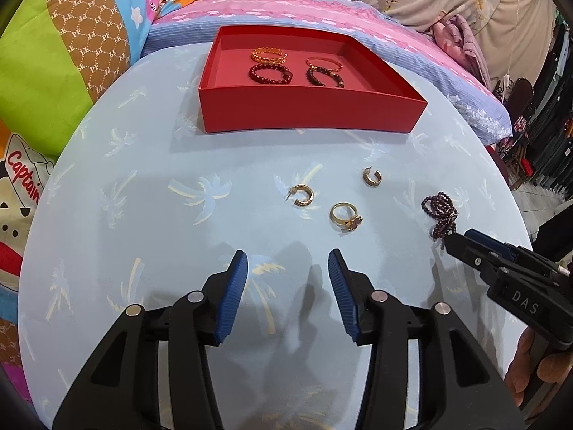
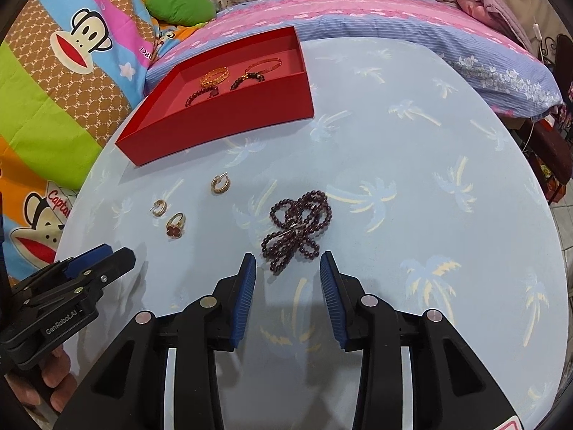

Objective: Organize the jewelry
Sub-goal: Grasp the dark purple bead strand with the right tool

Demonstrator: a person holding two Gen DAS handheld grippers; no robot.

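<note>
A red box (image 1: 311,109) (image 2: 222,122) stands at the far side of the light blue table and holds several bracelets (image 1: 269,73). On the table lie two gold hoop earrings (image 1: 302,195) (image 1: 372,177), a gold ring with a red stone (image 1: 345,216) (image 2: 176,225) and a dark beaded necklace (image 2: 297,229) (image 1: 438,215). My left gripper (image 1: 288,265) is open and empty, just short of the ring. My right gripper (image 2: 288,268) is open, its tips at the near end of the necklace.
The round table (image 1: 143,215) carries a palm-tree cloth. Colourful cartoon pillows (image 1: 53,71) lie to the left. A pink and blue bedspread (image 2: 394,10) lies behind the table. The table edge drops off on the right.
</note>
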